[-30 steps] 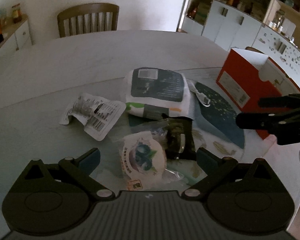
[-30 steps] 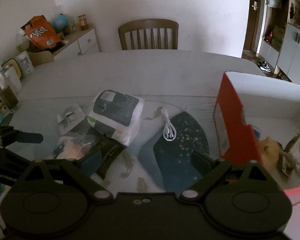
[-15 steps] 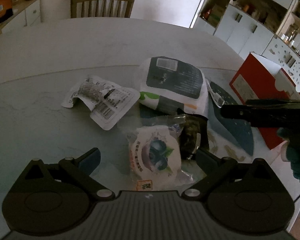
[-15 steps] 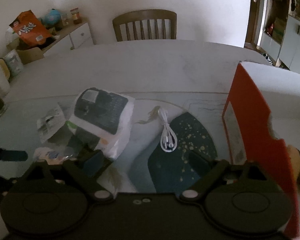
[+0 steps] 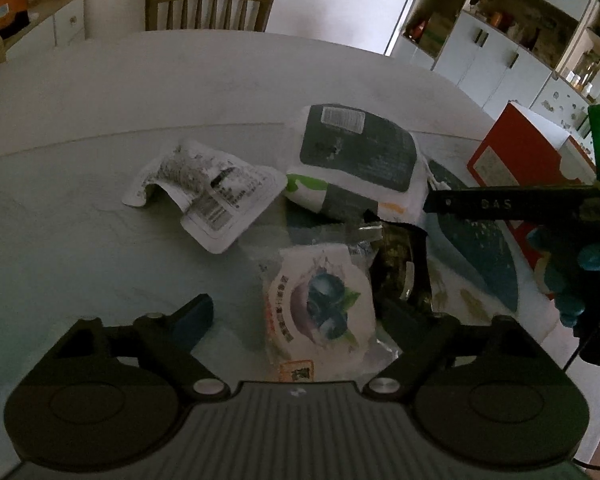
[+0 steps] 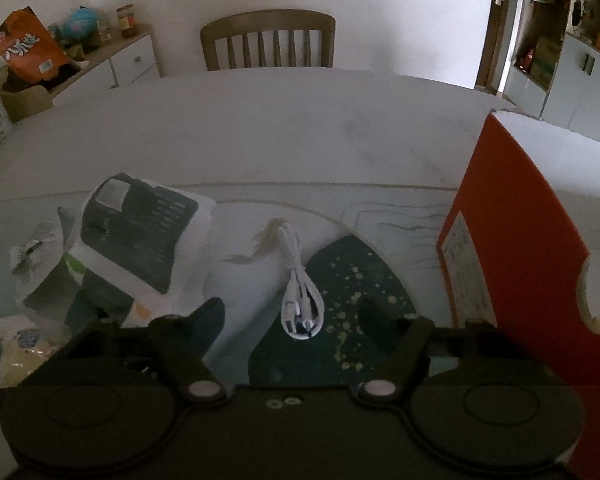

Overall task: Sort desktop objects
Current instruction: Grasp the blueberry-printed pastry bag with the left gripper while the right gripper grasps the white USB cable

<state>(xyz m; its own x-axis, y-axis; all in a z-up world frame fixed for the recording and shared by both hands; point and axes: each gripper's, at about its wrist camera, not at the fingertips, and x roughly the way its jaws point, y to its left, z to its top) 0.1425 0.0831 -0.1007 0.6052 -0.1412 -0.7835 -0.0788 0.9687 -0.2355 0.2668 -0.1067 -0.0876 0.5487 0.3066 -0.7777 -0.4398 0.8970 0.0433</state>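
Both grippers hover spread wide over a cluttered table, holding nothing.

Nearest in the left wrist view, the left gripper has its jaws wide apart with the blueberry snack packet lying flat between them, a dark wrapper just beside it to the right. Farther out lie a crumpled white label packet and a dark-faced white pouch, which overlaps the snack pile's far edge. The right gripper, jaws likewise apart, hangs over a coiled white cable that rests partly on a dark speckled mat. The red box stands upright to the right, open-topped. Beyond the table stands a wooden chair.
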